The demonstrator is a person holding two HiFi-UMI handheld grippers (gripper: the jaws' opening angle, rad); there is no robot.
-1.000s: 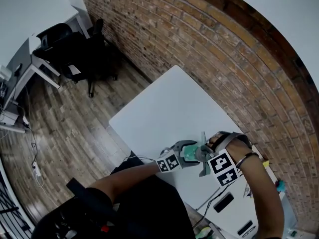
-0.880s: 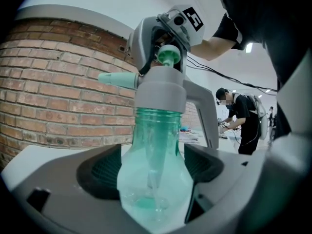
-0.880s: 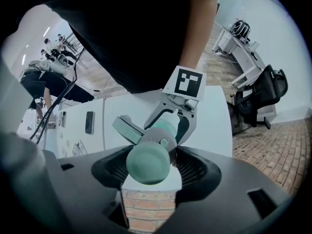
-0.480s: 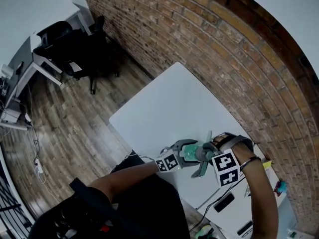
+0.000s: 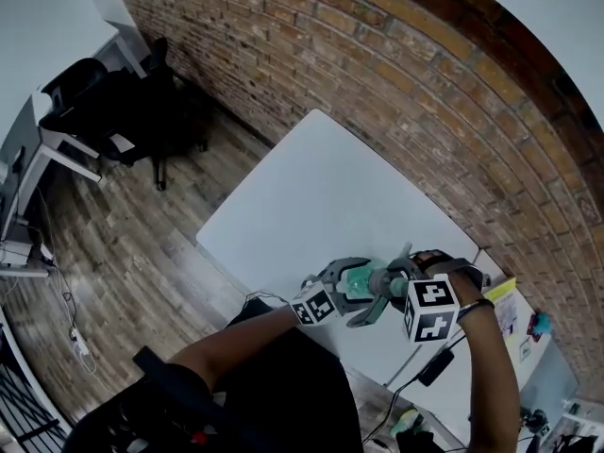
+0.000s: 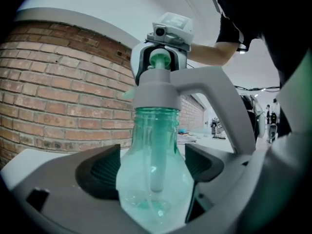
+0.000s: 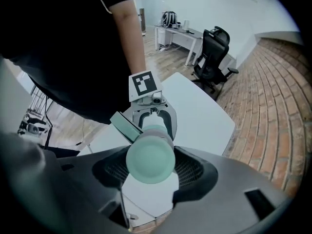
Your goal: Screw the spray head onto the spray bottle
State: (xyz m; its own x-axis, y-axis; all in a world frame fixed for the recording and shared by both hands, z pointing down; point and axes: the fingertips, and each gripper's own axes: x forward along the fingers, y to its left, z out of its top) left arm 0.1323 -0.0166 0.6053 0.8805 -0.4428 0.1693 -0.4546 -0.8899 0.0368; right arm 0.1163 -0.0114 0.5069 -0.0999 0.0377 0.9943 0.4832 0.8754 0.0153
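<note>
Left gripper view showed the left gripper (image 6: pixel 155 167) pinching the spray bottle (image 6: pixel 155 184), its two dark pads pressed against the sides of the clear green body. The bottle was held upright between the jaws, with its neck rising straight up from them. On that neck, just above the left jaws, the grey spray head (image 6: pixel 155 94) was seated, and the dip tube could be seen hanging down inside the bottle. The right gripper (image 6: pixel 158 65) was seen directly above, pointed downward and closed over the top of the head.

From the right gripper view, the right gripper (image 7: pixel 151 167) was seen clamped on the spray head (image 7: pixel 150 160), whose round green top filled the gap between the pads. The left gripper (image 7: pixel 155 118) was seen directly beneath those jaws. The white table (image 7: pixel 200 116) lay below both grippers, with a brick wall (image 7: pixel 273 96) off to one side.
</note>
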